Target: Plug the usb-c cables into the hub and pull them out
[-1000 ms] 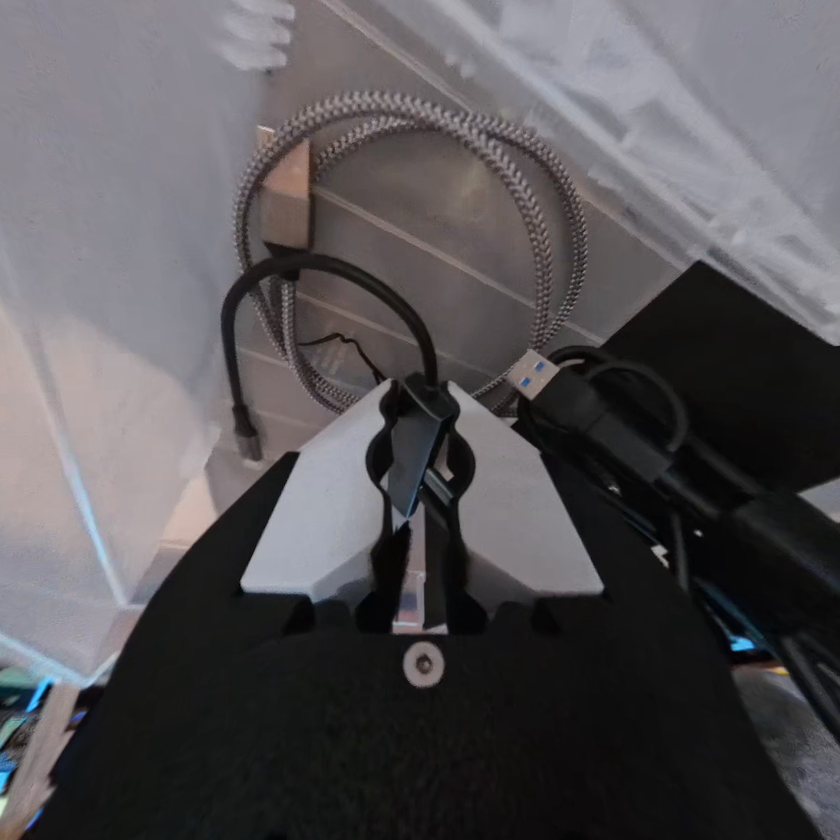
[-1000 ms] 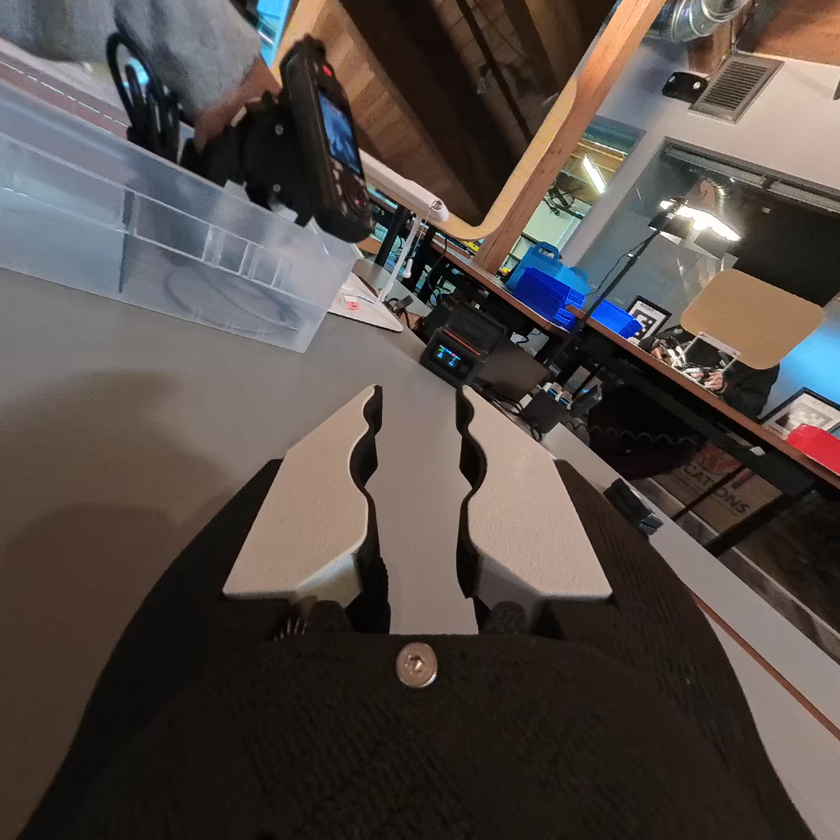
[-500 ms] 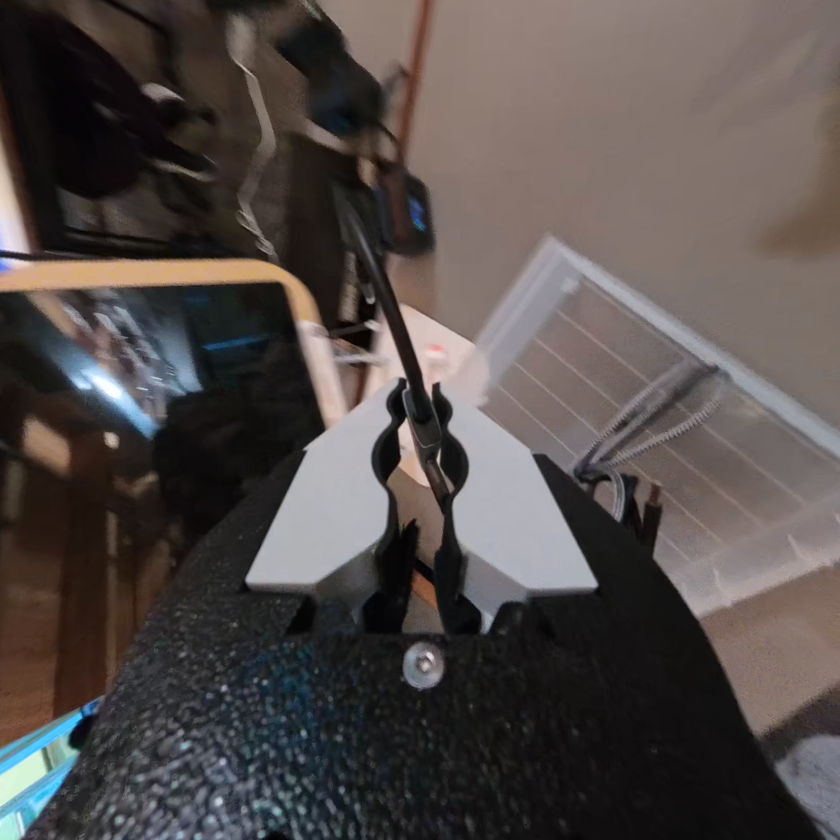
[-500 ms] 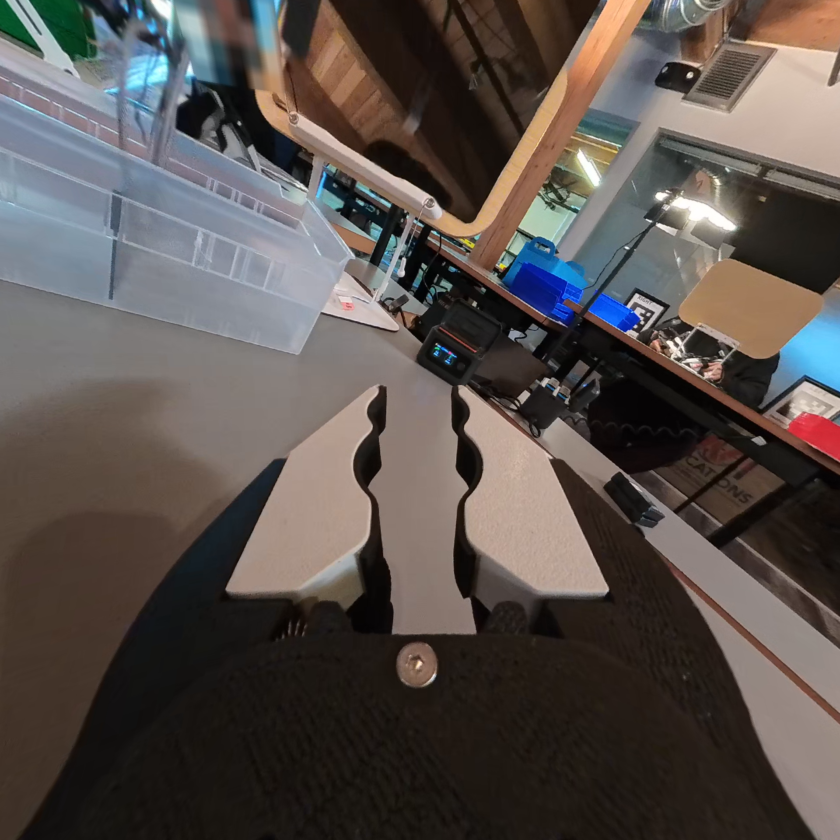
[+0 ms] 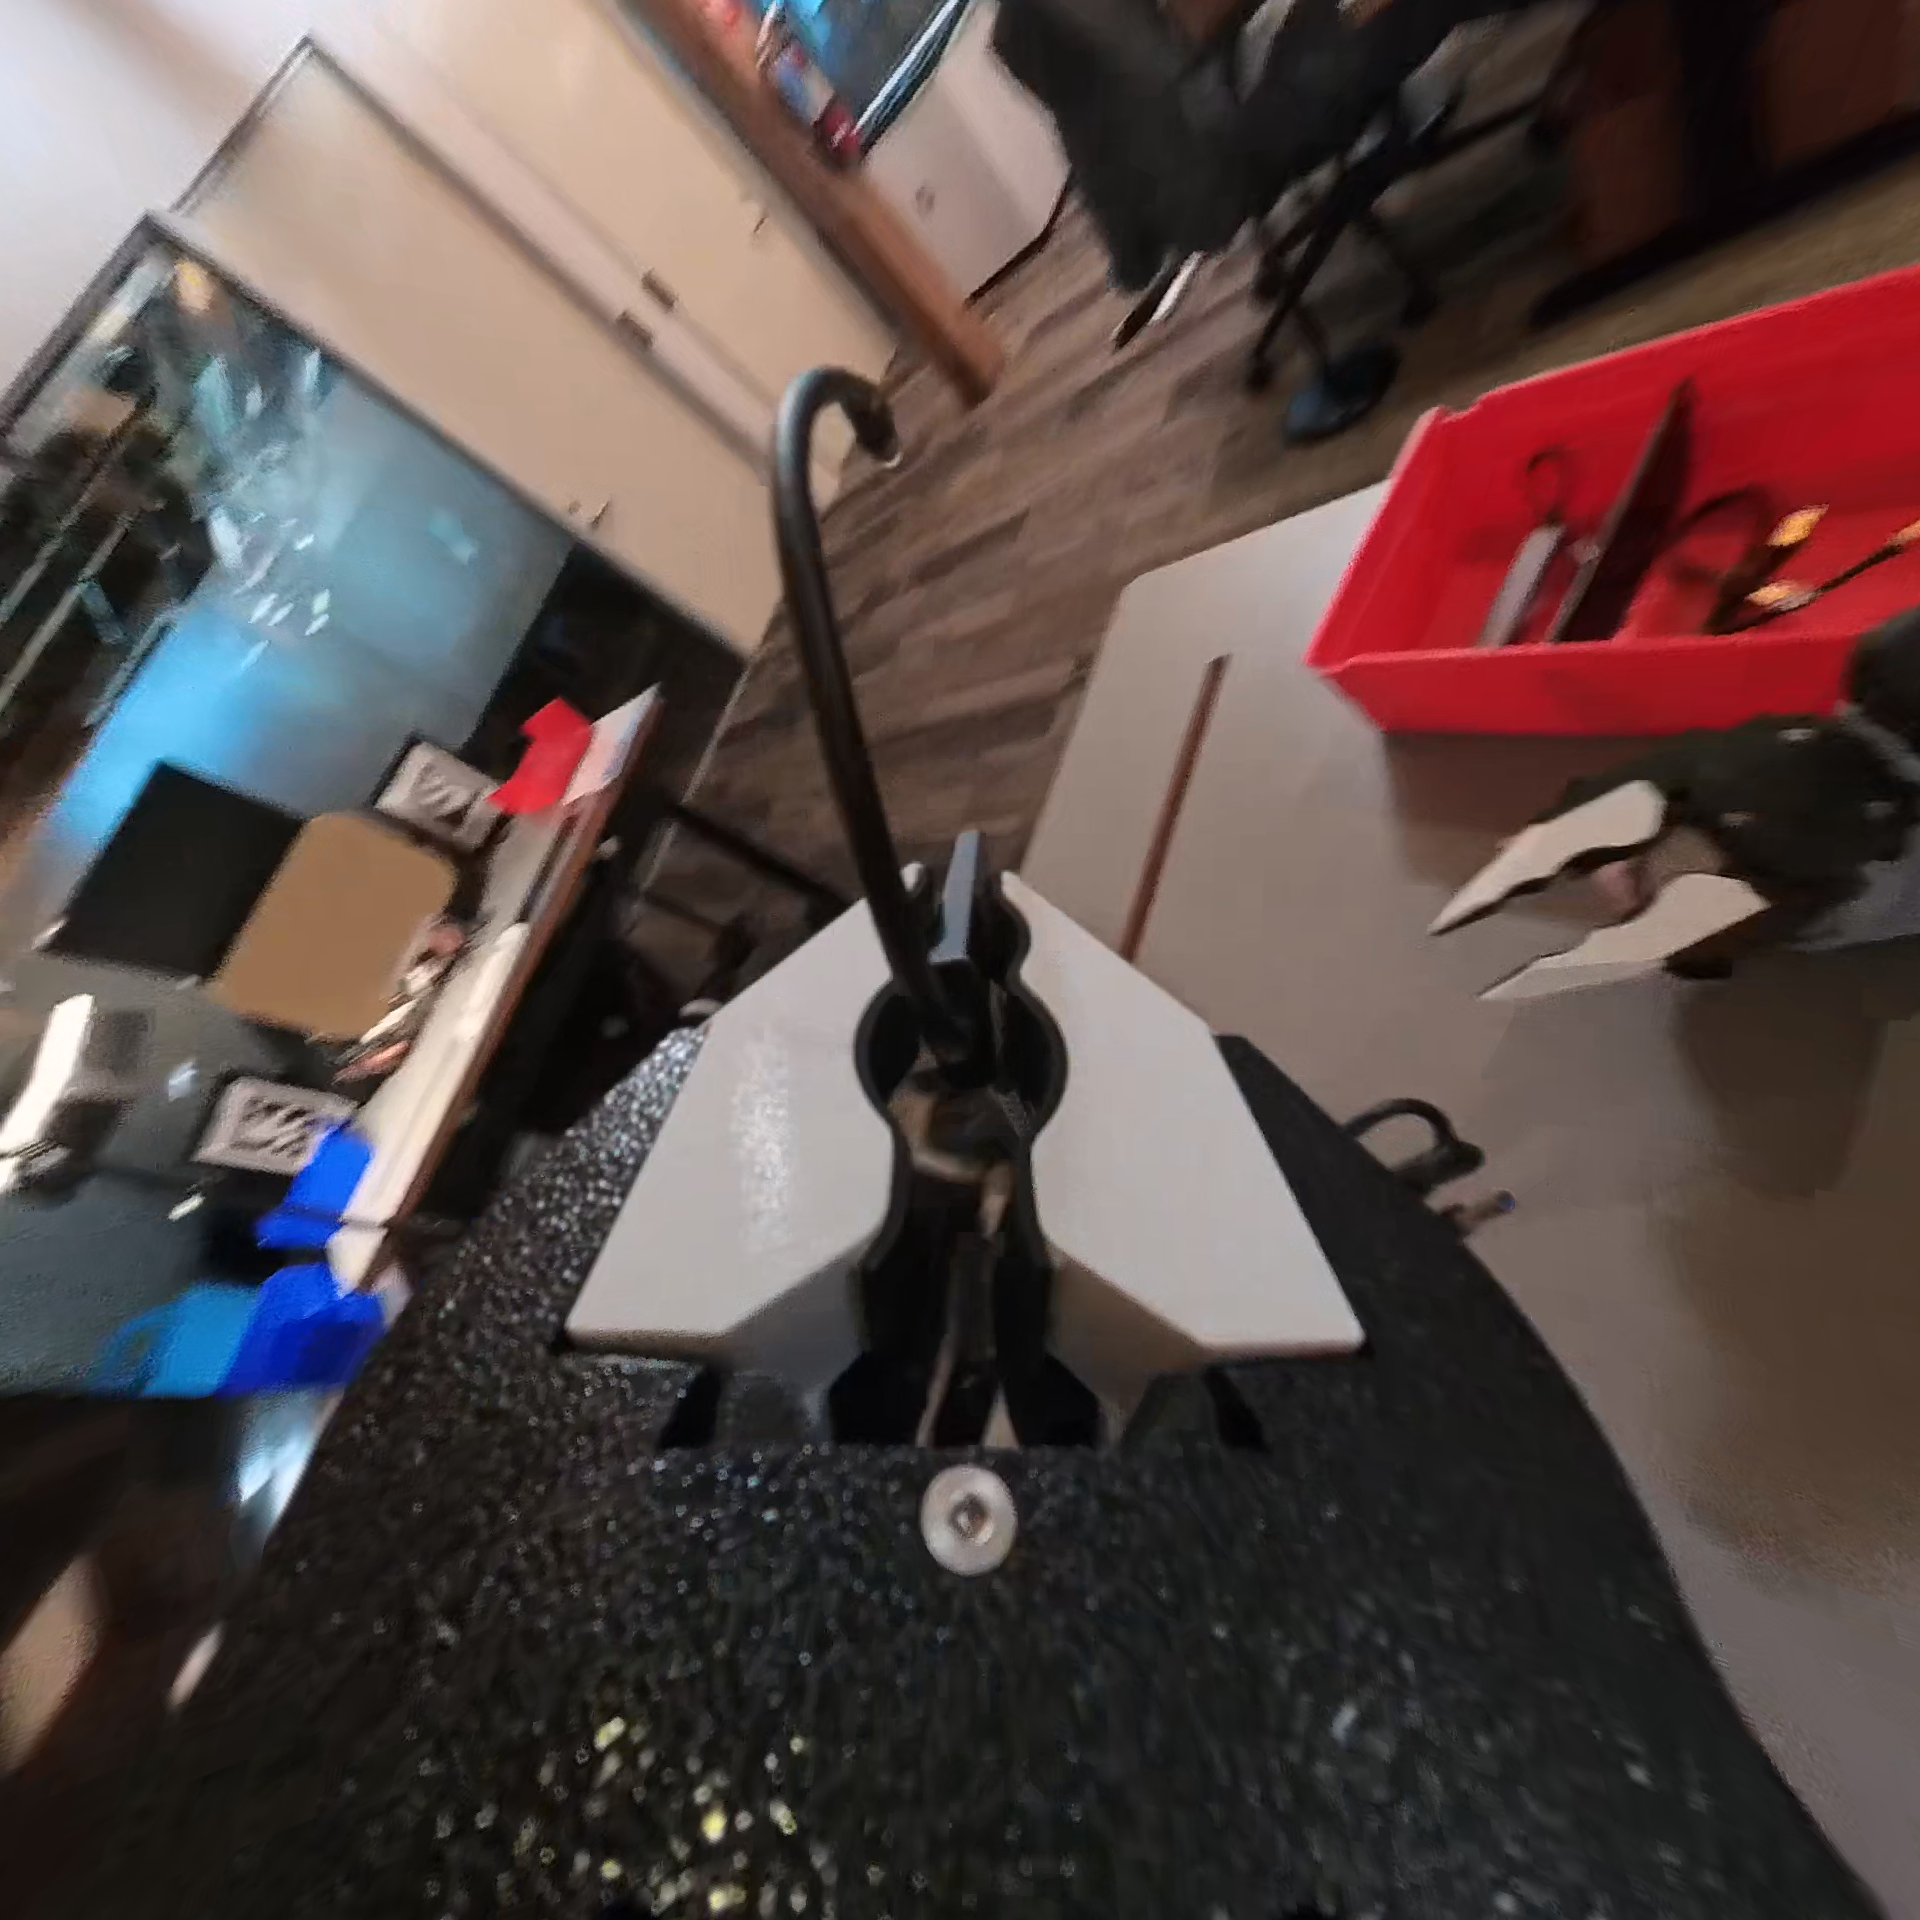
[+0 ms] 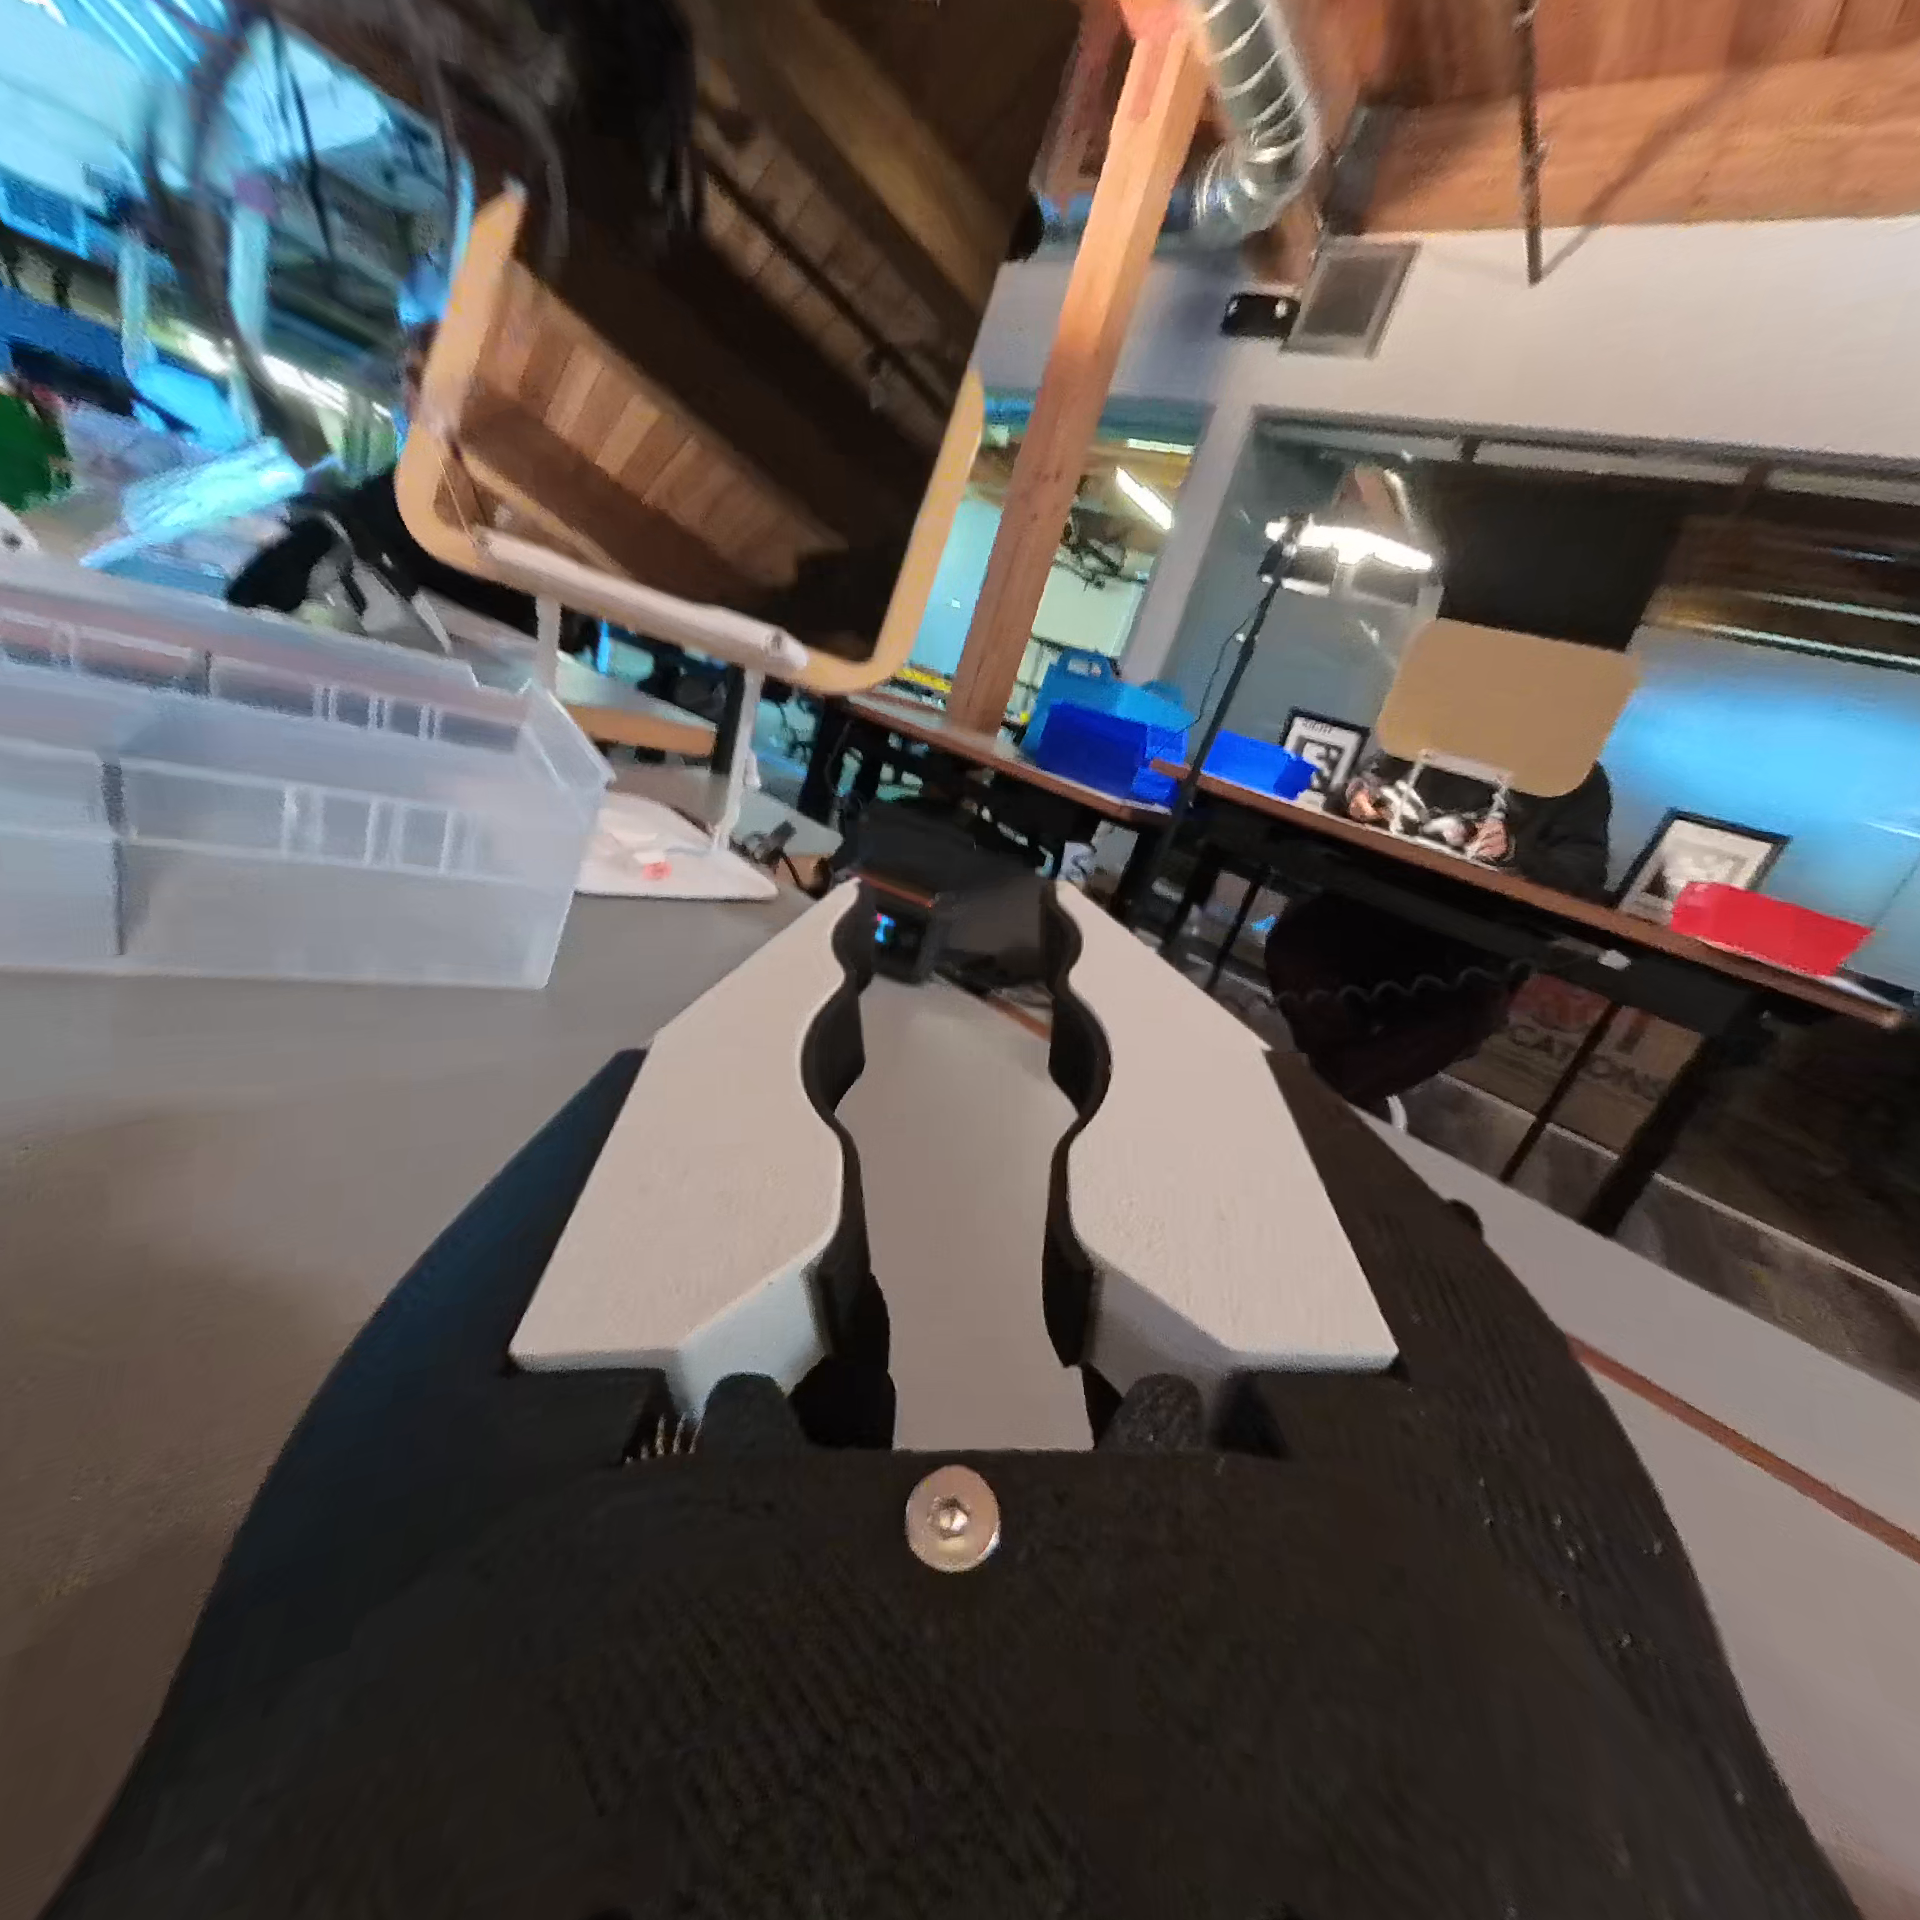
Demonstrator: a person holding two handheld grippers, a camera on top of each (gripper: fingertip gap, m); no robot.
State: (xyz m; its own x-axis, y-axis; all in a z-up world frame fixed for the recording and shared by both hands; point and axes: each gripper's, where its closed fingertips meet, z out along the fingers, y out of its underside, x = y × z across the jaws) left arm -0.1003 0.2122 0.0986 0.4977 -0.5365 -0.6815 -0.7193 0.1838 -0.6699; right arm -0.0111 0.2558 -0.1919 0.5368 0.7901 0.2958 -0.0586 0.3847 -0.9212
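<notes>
The left gripper (image 5: pixel 961 914) fingers clamp a black cable (image 5: pixel 831 665), the right gripper (image 6: pixel 956 935) fingers stand wide and empty, and a red bin (image 5: pixel 1558 665) on the counter (image 5: pixel 1351 935) holds cables.

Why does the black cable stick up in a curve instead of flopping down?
The cable is probably springy rather than limp: it rises from the left claw and only hooks over near its tip. It looks thin, so likely light. The claw is shut on the hub, so the free end would probably wobble when moved.
</notes>
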